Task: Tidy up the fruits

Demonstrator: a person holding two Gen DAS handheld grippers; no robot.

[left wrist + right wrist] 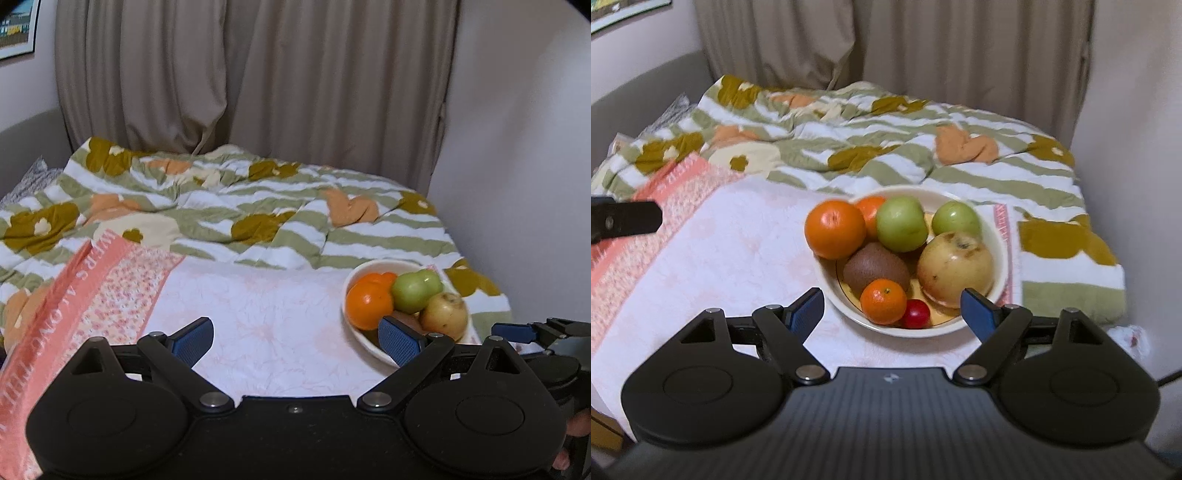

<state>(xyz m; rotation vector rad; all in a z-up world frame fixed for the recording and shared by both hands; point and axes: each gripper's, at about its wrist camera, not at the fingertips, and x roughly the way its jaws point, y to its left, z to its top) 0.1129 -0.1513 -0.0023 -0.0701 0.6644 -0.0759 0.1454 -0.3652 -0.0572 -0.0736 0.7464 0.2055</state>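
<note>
Cream ceramic bowl (1001,236), heaped with fruit, sits on a pink towel (731,258) over the soft bed; both the right hand-held gripper (893,308) and left hand-held gripper (295,338) gape empty. A careless nudge could tip it, rolling the large orange (835,229) away.

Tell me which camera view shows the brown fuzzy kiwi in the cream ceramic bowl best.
The right wrist view: the brown fuzzy kiwi lies unobstructed among the fruit in the cream ceramic bowl. In the left wrist view only a brown sliver shows behind a blue pad.
</note>
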